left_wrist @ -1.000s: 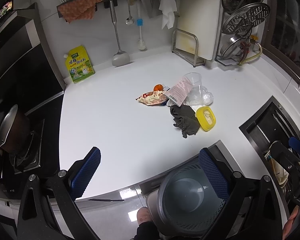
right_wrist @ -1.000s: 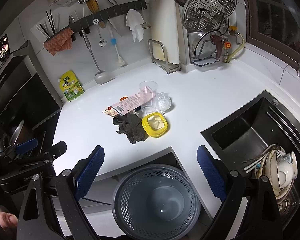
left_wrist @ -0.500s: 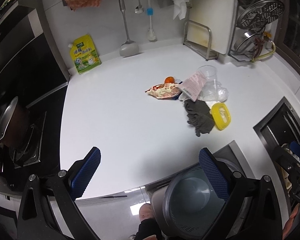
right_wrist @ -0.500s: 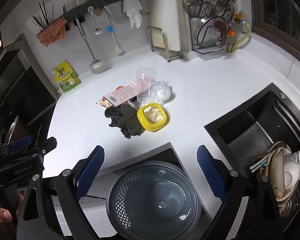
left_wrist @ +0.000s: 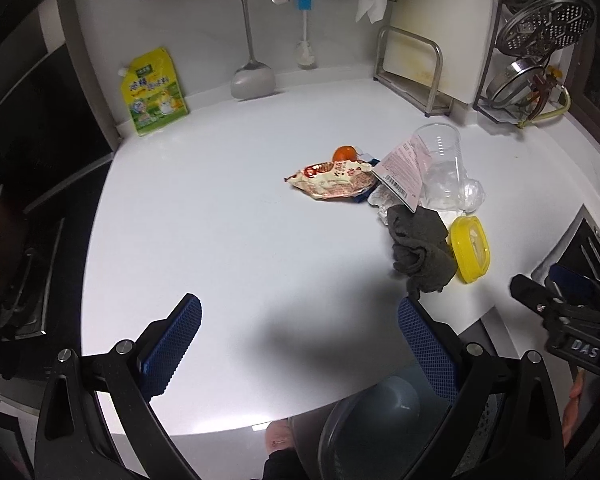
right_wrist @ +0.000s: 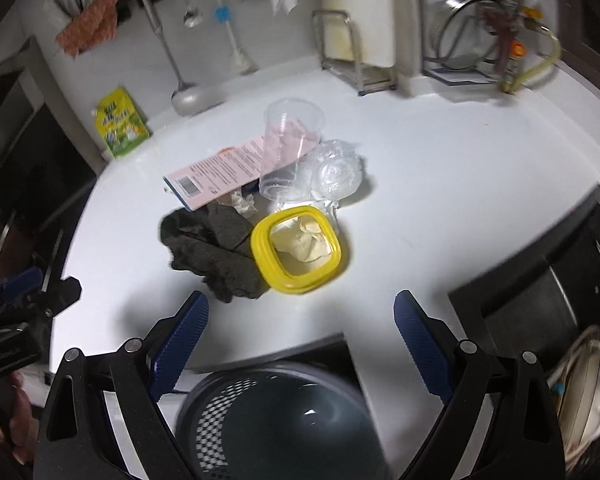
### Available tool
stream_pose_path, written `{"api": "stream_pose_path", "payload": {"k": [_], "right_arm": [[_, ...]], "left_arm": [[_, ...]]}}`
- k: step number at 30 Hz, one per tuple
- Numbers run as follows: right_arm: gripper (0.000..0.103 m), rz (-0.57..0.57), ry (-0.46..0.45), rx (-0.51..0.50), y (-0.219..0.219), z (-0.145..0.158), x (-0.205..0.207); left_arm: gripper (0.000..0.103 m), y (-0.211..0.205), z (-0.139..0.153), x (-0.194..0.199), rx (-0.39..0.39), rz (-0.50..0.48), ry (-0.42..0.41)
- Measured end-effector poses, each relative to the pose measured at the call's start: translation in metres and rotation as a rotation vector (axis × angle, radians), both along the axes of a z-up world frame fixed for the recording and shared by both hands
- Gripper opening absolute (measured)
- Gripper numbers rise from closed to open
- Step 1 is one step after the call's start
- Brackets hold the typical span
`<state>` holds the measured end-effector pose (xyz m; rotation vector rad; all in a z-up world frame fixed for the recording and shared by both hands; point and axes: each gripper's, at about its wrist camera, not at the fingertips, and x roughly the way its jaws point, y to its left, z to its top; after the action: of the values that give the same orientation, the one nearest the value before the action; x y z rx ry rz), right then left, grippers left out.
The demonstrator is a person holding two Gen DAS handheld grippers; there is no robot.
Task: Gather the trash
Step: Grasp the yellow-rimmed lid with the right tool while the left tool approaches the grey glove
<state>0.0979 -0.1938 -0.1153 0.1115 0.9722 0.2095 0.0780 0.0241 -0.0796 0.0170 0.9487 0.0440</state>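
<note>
Both grippers hover over the counter (left_wrist: 220, 240) with fingers spread wide, holding nothing — left gripper (left_wrist: 300, 344), right gripper (right_wrist: 300, 332). The trash sits in a pile at 12 o'clock from the right gripper: rag (right_wrist: 212, 248) touching the yellow tub (right_wrist: 296, 250), cup (right_wrist: 288, 148) and pink leaflet (right_wrist: 220, 172) behind. A mesh bin (right_wrist: 276, 424) stands at 6 o'clock — below the counter edge.

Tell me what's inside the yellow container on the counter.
The yellow container holds crumpled pale, creamy material, maybe paper or plastic. Whatever lies beneath that wad is hidden, and blur keeps it from being identified.
</note>
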Motion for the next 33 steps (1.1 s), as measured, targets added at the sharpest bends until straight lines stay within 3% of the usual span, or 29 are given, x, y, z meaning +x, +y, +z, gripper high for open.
{"api": "stream_pose_path", "payload": {"k": [13, 27, 28, 31, 33], "right_arm": [[0.09, 0.115, 0.049, 0.014, -0.002, -0.037, 0.06], [0.088, 0.182, 0.05, 0.054, -0.002, -0.05, 0.076], [0.087, 0.186, 0.046, 0.054, -0.003, -0.05, 0.075], [0.068, 0.199, 0.05, 0.053, -0.002, -0.05, 0.073], [0.068, 0.196, 0.047, 0.062, -0.004, -0.049, 0.07]], "left_arm": [[0.097, -0.015, -0.026, 0.012, -0.027, -0.055, 0.005], [0.097, -0.024, -0.032, 0.018, -0.024, -0.07, 0.023], [0.097, -0.024, -0.032, 0.018, -0.026, -0.07, 0.025], [0.097, -0.026, -0.033, 0.019, -0.027, -0.074, 0.023], [0.097, -0.029, -0.033, 0.019, -0.028, -0.079, 0.023]]}}
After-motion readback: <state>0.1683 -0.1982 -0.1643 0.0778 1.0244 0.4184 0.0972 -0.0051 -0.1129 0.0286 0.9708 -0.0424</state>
